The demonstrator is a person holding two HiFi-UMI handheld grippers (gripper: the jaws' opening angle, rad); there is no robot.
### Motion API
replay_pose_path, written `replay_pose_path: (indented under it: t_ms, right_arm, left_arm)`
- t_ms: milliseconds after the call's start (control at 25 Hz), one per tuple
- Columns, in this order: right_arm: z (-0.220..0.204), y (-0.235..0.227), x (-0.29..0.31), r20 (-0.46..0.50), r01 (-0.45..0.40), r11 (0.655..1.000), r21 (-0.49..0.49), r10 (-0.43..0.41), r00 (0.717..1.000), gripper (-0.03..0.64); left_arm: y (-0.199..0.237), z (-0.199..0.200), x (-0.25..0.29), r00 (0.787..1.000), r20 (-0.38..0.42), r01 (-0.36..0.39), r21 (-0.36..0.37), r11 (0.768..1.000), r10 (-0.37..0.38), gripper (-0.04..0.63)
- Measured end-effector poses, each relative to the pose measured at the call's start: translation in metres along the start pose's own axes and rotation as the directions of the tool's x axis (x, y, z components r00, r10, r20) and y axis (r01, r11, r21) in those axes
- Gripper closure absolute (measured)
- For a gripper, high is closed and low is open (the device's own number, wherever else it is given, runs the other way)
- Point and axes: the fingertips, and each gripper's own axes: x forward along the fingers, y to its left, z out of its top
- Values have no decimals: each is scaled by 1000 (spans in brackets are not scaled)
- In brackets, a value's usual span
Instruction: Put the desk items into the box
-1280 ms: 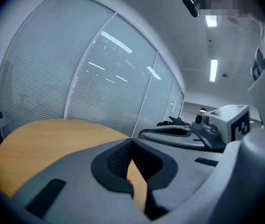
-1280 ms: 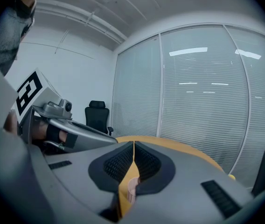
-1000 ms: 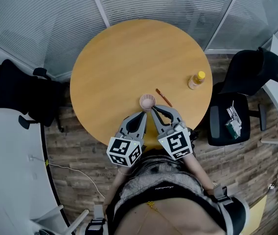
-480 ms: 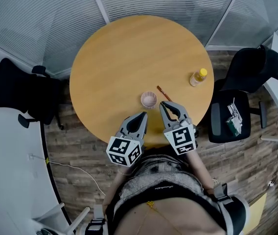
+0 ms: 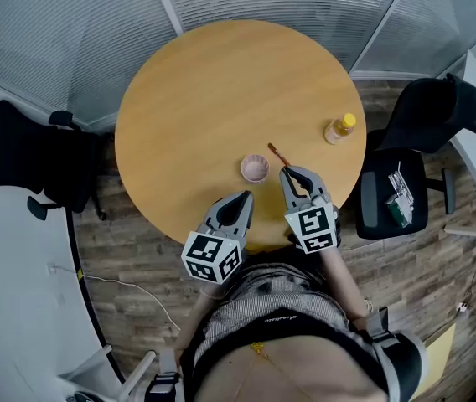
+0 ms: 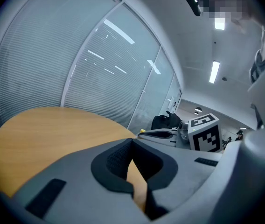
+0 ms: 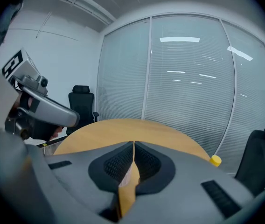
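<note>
Left gripper (image 6: 131, 143): jaws pressed together, nothing between them, poised over the near rim of the round table (image 5: 213, 82). Right gripper (image 7: 133, 144): jaws also closed and empty, tips at the near end of the brown pen (image 5: 277, 153); contact unclear. Pink cup (image 5: 254, 168) stands just left of the pen, ahead of both tips. Yellow-capped bottle (image 5: 339, 129) sits close to the right edge. Broad open wood runs beyond the cup to the far rim. Left chair (image 5: 20, 157) and right chair (image 5: 422, 132) flank the table.

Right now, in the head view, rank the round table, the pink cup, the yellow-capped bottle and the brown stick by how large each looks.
1. round table
2. pink cup and yellow-capped bottle: they look about alike, so unranked
3. brown stick, the slimmest
</note>
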Motion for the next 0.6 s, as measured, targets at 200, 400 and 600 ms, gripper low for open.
replay_pose_path:
  t_ms: [200,400,600]
  right_arm:
    - [-9,-11,12,-35,26,1000,-15,-27,999,594]
    - [-20,-18,23,-71,39,999,-24,-41,997,594]
    - [-36,-27,37,-119,55,998,-29,-58,991,594]
  left_arm:
    - [8,2,4,1000,-10,10,0,1000,-10,598]
    - [14,4,10,1000,-16,19,0,1000,-19,598]
    - [22,3,16,999,-31,30,-5,1000,-30,598]
